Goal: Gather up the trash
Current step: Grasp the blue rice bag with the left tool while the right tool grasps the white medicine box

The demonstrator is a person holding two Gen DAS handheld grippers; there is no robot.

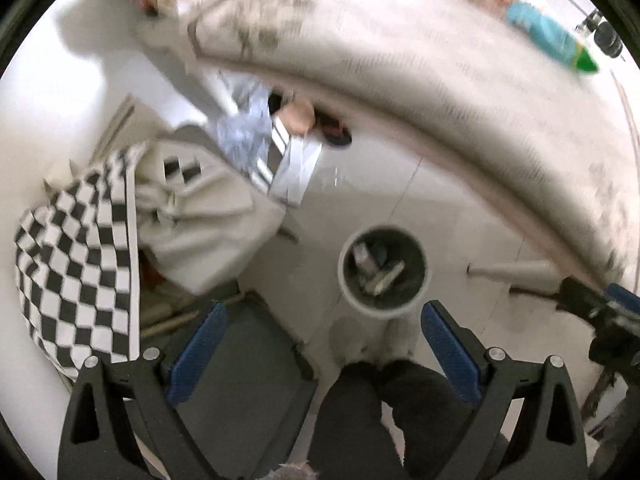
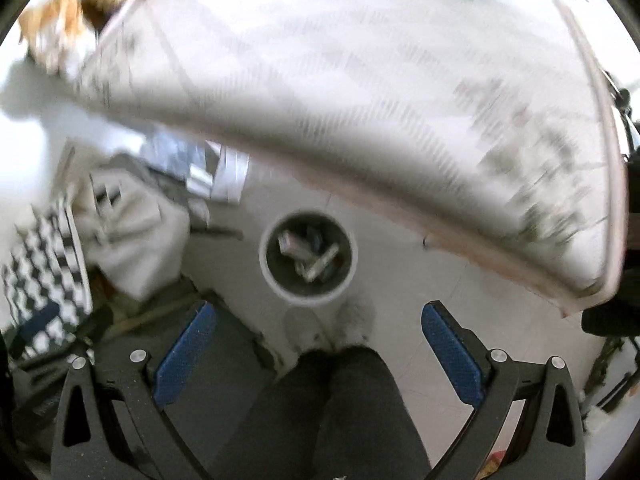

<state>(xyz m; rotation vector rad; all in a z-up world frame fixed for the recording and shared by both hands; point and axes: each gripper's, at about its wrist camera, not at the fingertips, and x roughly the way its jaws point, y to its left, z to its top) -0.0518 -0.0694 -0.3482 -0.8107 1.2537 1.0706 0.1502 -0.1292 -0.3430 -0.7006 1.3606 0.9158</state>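
Blue-padded jaws stand spread wide on both grippers, and neither pair holds anything. Going from the left: the left gripper hangs over the floor beside the person's dark trouser legs, with a checkered cloth heaped well off to its left. The round grey bin sits on the pale floor tiles just ahead of its jaws and a little right of their midline; scraps already lie in the bottom. The right gripper looks down on the same bin, here just ahead and slightly left of centre, so the bin stands between the two hands, about equally near to each.

What remains to collect lies the other way. Beyond the bin, past the curved edge of the tabletop, a teal and green wrapper rests at the far right, its long axis running roughly along that far edge. I judge the right hand the nearer for it, though blur makes everything up there hard to read
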